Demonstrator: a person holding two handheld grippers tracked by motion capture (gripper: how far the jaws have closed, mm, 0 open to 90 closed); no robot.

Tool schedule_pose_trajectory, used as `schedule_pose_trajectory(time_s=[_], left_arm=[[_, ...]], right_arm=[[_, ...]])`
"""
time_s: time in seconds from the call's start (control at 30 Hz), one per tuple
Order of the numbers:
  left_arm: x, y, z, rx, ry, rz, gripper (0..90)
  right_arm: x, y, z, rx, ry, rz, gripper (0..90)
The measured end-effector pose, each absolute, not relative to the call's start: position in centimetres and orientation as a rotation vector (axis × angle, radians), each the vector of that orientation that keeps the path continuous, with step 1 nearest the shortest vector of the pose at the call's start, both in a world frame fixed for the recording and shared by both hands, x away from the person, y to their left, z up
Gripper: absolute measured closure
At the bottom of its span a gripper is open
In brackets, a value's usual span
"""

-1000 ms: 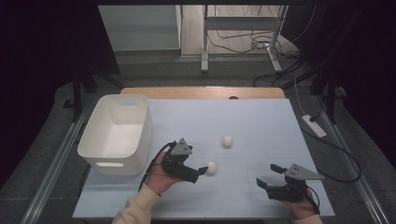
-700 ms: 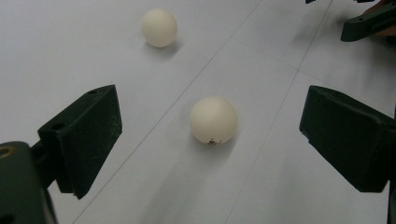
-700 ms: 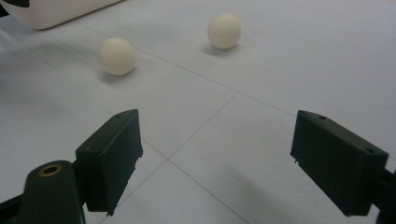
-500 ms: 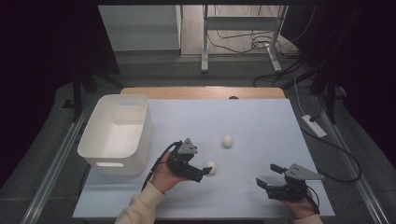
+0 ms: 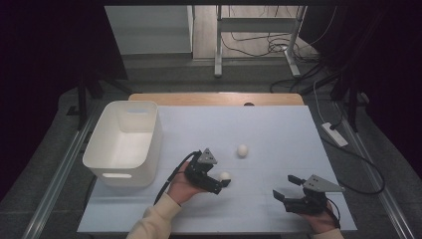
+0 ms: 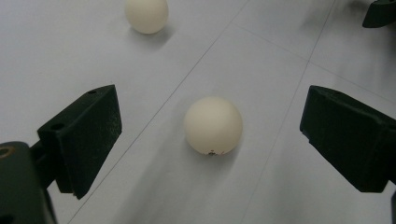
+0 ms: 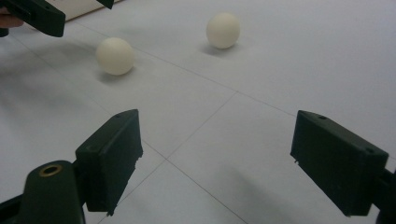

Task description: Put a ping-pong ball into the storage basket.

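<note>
My left claw point(image 6: 210, 140) gapes wide around the near ball point(image 6: 213, 125), no jaw touching it. Ball sits right of the white bin point(image 5: 124, 142). Right claw point(image 7: 217, 163) wide open, holding nothing.

balls point(image 5: 225, 176): 2 | bins point(image 5: 112, 171): 1 | grippers point(image 5: 222, 184): 2

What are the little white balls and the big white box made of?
The near ball and far ball look like thin matte plastic, maybe table-tennis balls: smooth, with a tiny print mark on the near one. The white bin looks like moulded plastic, with rounded corners and a cut-out handle.
</note>
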State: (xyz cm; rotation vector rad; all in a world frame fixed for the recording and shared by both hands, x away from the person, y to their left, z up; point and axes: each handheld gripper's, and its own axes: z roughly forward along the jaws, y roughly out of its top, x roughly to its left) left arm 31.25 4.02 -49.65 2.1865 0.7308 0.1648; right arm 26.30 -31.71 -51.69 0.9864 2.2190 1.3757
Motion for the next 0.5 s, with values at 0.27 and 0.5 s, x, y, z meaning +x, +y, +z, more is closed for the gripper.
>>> schedule_pose_trajectory(time_s=[0.27, 0.5], left_arm=[[31.6, 3.3, -50.3, 2.202, 0.732, 0.145, 5.5], [31.9, 2.7, -50.9, 2.227, 0.728, 0.134, 5.2]], right_arm=[[26.2, -31.7, -51.6, 0.979, 2.212, 1.377, 16.2], [26.3, -31.8, -51.7, 0.981, 2.216, 1.375, 16.2]])
